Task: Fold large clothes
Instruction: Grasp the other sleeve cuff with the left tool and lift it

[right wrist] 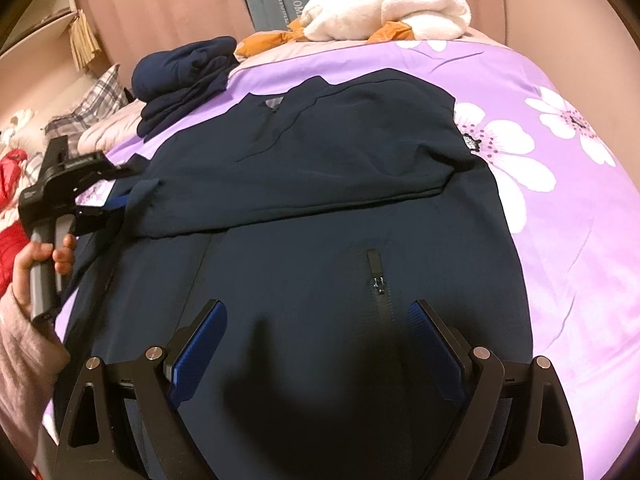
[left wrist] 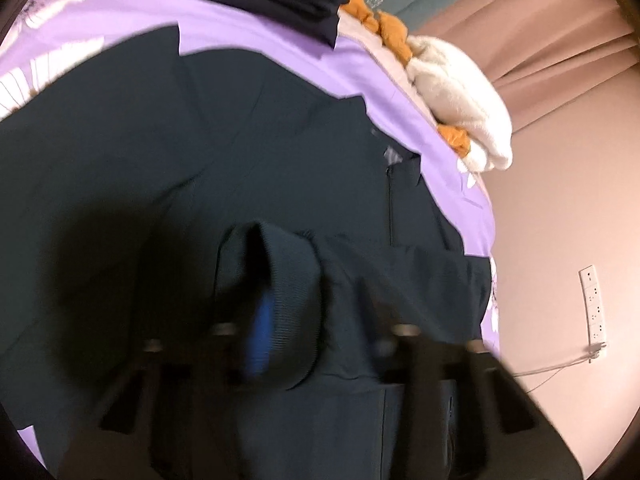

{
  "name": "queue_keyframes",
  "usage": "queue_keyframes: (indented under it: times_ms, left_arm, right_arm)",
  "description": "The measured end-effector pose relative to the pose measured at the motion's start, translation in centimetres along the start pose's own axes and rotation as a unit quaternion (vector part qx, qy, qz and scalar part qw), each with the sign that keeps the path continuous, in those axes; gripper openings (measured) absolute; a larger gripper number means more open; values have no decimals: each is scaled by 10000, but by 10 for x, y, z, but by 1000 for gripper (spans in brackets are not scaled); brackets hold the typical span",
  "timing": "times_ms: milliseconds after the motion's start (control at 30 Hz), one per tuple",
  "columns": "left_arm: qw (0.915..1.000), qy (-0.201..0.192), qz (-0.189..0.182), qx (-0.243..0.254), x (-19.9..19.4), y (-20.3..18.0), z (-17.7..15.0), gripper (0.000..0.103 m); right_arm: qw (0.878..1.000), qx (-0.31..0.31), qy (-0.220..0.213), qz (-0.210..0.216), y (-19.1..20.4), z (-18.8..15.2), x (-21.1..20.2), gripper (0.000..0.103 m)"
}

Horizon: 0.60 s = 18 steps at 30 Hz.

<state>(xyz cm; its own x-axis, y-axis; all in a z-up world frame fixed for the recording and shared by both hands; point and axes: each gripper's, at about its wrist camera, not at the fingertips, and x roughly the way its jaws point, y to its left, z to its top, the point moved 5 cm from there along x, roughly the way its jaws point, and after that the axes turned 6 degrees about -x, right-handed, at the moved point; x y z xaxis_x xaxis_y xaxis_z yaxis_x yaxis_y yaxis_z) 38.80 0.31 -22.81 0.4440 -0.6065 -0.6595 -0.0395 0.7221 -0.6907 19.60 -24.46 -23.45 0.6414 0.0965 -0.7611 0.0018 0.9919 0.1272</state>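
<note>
A large dark navy jacket [right wrist: 320, 208] lies spread on the purple flowered bed cover [right wrist: 560, 200], one sleeve folded across its body. My left gripper [left wrist: 276, 300] is shut on the jacket's ribbed cuff [left wrist: 292, 280] and holds it just above the jacket; it also shows at the left of the right wrist view [right wrist: 108, 196], at the jacket's left edge. My right gripper [right wrist: 318, 312] is open and empty, low over the jacket's front near a zipped pocket [right wrist: 378, 280].
A folded navy garment [right wrist: 184, 76] lies at the far side of the bed. A white and orange plush toy [right wrist: 384, 8] sits by the pink curtain. Plaid and red bedding [right wrist: 16, 184] lies at the left. A wall socket strip [left wrist: 594, 304] is beyond the bed's right edge.
</note>
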Motion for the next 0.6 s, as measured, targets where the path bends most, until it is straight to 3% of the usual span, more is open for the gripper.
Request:
queue_keyframes:
  times_ms: [67, 167, 233, 333, 467, 600]
  left_arm:
    - [10000, 48, -65, -49, 3, 3, 0, 3]
    - [9996, -93, -265, 48, -8, -1, 1, 2]
    - [9979, -189, -398, 468, -21, -10, -3, 2]
    - [9957, -2, -97, 916, -25, -4, -22, 2]
    - [9942, 385, 385, 925, -15, 25, -46, 7]
    - [9946, 398, 565, 771, -24, 40, -49, 10]
  right_arm:
    - [10000, 44, 32, -16, -2, -1, 1, 91]
    - [9999, 118, 56, -18, -1, -2, 1, 91]
    - [9999, 144, 72, -13, -1, -4, 2, 91]
    - [9998, 164, 123, -41, -2, -6, 3, 92]
    - [9993, 278, 240, -54, -5, -8, 9, 92]
    - [9990, 365, 257, -7, -3, -8, 9, 91]
